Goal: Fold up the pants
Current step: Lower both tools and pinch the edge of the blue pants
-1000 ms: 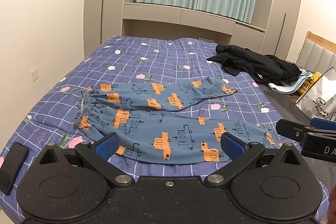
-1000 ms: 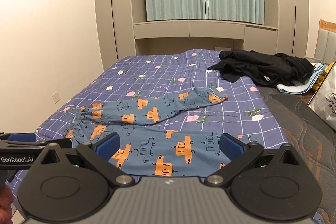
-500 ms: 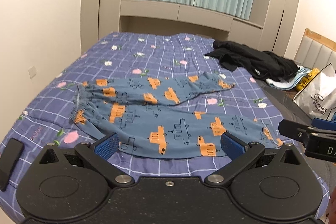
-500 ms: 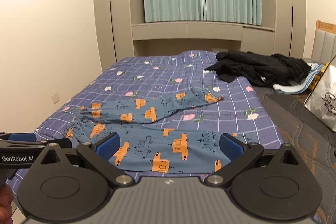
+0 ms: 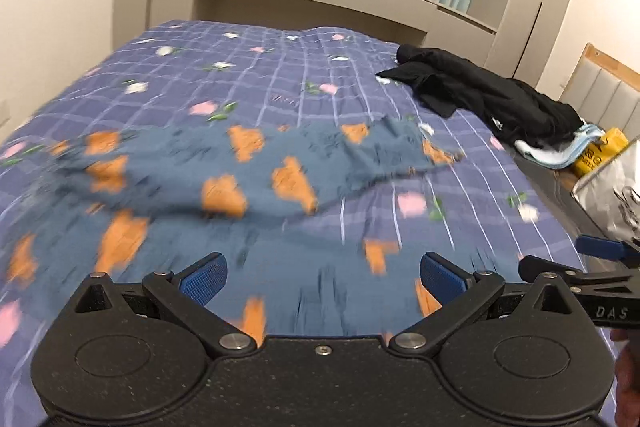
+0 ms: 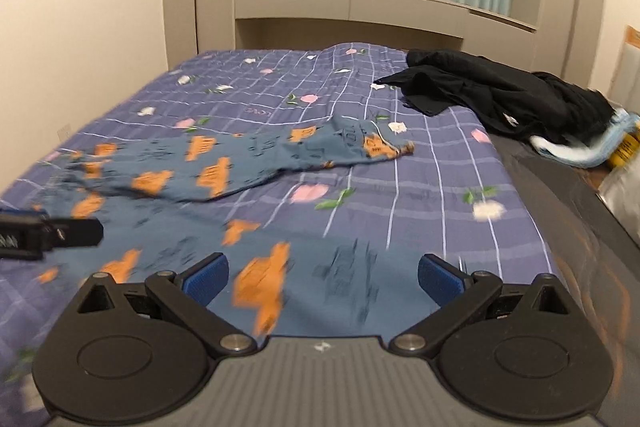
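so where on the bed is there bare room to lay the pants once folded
Bare bedspread lies beyond the blue pants, up to the wall unit and left of the black clothes. A second patch sits between the far pant leg's cuff and the right mattress edge. It is crowded at the near edge, under both open grippers, and in the far right corner.
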{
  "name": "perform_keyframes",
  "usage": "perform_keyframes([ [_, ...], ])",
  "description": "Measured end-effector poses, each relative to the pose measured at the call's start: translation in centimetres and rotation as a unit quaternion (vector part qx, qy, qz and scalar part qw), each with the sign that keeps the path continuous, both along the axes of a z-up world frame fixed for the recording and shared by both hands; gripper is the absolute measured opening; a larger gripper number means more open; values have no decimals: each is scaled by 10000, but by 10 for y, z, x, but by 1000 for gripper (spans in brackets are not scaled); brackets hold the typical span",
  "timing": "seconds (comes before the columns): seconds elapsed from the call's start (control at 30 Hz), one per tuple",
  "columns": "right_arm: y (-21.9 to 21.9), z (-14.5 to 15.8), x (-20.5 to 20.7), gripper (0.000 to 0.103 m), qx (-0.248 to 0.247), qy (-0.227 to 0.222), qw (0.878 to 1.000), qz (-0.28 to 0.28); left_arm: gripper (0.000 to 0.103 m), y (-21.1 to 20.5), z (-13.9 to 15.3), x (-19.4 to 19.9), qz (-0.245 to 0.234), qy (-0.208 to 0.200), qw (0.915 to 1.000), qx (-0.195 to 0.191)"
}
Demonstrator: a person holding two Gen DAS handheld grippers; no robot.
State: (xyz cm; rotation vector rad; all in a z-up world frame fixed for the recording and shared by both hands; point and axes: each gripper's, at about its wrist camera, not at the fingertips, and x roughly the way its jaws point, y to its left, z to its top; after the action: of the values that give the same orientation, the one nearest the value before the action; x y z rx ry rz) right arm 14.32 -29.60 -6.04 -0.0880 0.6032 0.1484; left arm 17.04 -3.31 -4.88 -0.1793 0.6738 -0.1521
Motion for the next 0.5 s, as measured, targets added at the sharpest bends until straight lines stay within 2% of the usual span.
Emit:
perform_keyframes([
  [0.17, -26, -7, 120, 103, 3, 77, 9999, 117, 102, -12, -7, 93, -28, 87, 9999, 65],
  [0.33, -30, 1, 196, 103, -235, 435, 9982, 350, 102, -14, 4, 152, -30, 552, 9985, 53],
  [0.43, -27, 15, 225, 103, -261, 568, 9935, 949, 102, -16, 4, 177, -49, 770, 9970, 57],
  [0.5, -28, 24, 249, 103, -372, 608, 9852, 1559, 100, -23, 1, 192, -94, 869, 9962, 29],
])
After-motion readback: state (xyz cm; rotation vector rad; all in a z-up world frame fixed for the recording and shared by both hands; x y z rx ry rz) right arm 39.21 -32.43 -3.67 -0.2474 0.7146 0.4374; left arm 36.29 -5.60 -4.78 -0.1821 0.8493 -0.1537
